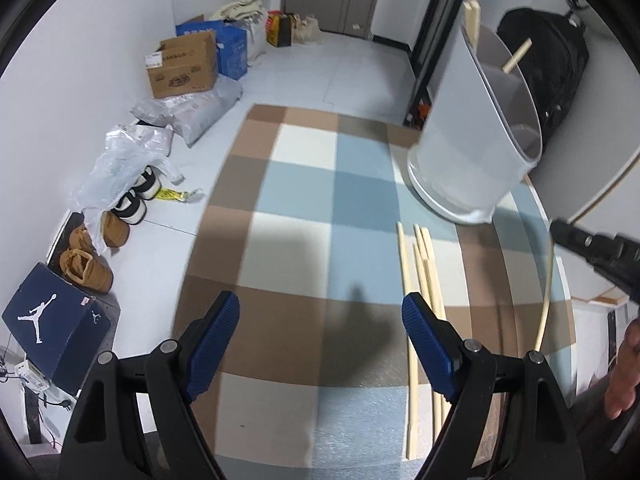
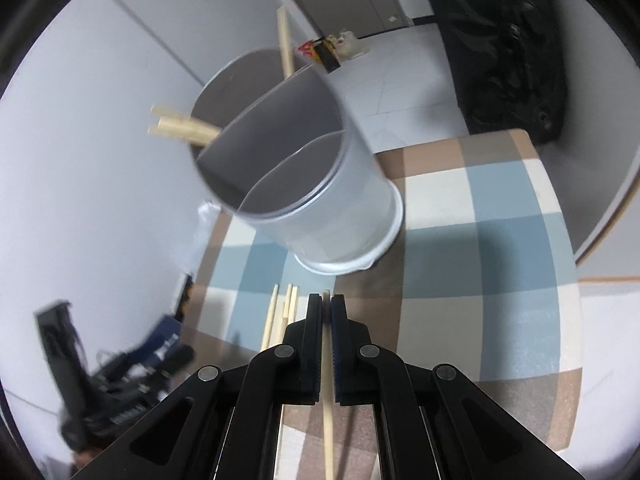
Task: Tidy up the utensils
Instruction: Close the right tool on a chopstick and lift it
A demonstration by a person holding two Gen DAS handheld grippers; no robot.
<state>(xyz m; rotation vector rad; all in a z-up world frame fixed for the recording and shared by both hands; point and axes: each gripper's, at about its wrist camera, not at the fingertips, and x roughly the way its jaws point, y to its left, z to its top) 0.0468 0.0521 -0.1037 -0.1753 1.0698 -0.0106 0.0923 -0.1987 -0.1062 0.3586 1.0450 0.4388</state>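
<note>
Checked brown, blue and cream cloth covers your bench [image 1: 296,216]. Your right gripper [image 2: 327,307] has its jaws clenched on one pale wooden chopstick [image 2: 328,392]; the grey divided holder [image 2: 320,200] stands just ahead. Your left gripper [image 1: 320,320] gapes empty, loose chopsticks [image 1: 424,280] beside its right jaw.

L gripper [image 1: 320,320] tipped steeply down, jaws wide apart, nothing btwn the blue pads [image 1: 216,340]. R gripper [image 2: 326,308] angled down too, jaws pinched tight on one chopstick [image 2: 328,400]. Bare hand [image 1: 626,376] visible at the right edge of L wrist view.
</note>
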